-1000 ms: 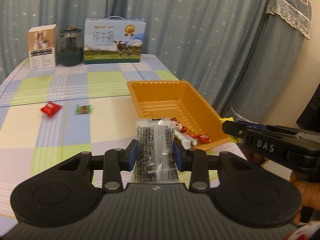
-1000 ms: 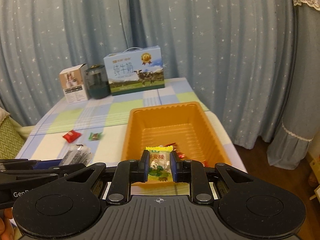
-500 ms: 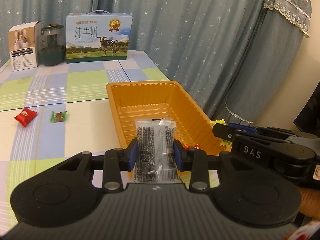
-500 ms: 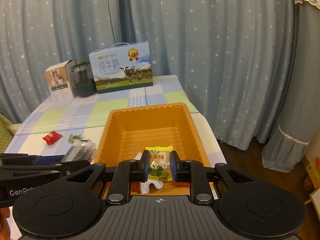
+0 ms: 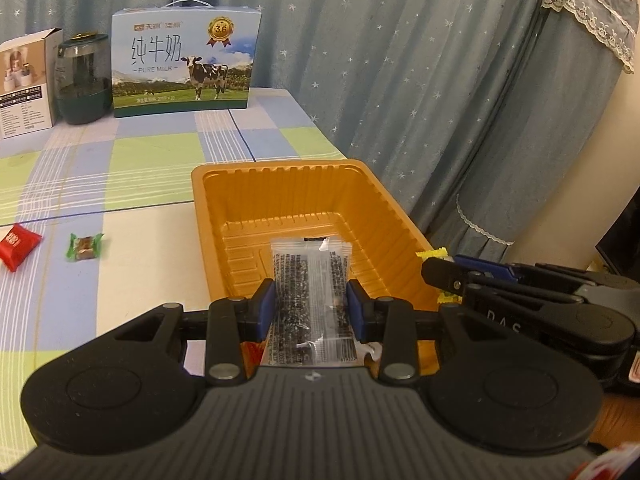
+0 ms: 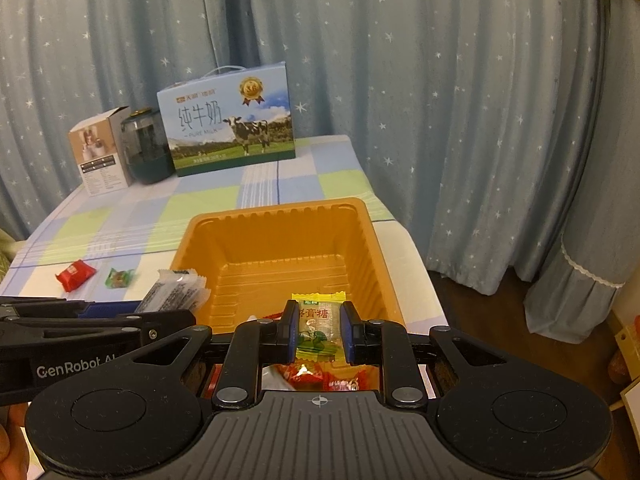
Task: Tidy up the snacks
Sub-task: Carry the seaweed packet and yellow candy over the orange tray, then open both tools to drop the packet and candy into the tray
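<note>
starry curtains (image 6: pixel 440 80); left tongs (image 5: pixel 311 307) clamp sesame packet (image 5: pixel 310 300), right tongs (image 6: pixel 319 332) clamp candy (image 6: pixel 319 330).

We see our clear dark-speckled packet (image 5: pixel 310 280) upright over the orange tray (image 5: pixel 280 172), our yellow-green candy (image 6: pixel 319 326) likewise, red wrapper (image 5: pixel 16 242) and green candy (image 5: pixel 83 247) on the table (image 5: pixel 140 240)

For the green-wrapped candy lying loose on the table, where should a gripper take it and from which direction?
Grip the green-wrapped candy across its plump brown middle, coming down from above. It lies flat on the tablecloth, its thin twisted green ends flaring out to either side, so they would likely slip. The red packet lies apart to its left, probably leaving finger room.
</note>
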`<control>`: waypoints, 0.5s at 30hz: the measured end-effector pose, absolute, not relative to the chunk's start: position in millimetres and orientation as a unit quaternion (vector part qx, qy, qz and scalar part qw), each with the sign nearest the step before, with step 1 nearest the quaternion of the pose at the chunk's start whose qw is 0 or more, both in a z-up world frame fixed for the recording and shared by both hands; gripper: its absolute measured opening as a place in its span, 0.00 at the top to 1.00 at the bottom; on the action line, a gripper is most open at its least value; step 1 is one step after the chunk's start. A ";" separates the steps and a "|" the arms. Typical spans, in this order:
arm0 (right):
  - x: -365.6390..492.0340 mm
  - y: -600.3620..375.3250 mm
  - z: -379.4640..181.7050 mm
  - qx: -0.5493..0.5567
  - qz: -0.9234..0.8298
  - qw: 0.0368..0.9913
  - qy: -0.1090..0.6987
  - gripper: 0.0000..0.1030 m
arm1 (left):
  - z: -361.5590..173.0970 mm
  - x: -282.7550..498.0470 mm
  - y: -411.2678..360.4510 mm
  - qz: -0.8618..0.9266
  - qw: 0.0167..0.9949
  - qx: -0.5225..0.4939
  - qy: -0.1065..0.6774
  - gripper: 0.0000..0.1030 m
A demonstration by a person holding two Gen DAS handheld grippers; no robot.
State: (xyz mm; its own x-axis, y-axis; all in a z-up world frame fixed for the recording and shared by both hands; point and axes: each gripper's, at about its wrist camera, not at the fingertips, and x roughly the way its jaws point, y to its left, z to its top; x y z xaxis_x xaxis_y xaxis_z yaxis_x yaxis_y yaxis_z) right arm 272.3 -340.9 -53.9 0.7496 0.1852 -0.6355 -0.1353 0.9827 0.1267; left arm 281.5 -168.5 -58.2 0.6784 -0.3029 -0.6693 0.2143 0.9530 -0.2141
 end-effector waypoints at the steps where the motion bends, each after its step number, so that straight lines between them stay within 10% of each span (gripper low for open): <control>1: 274.7 -341.4 -55.1 0.037 0.085 0.934 0.345 0.79 | -59.0 284.2 -169.9 -0.141 0.914 -0.057 0.375 0.67; 15: 288.8 -344.9 -67.3 0.045 0.080 0.930 0.356 0.79 | -69.4 310.3 -175.5 -0.141 0.912 -0.060 0.380 0.66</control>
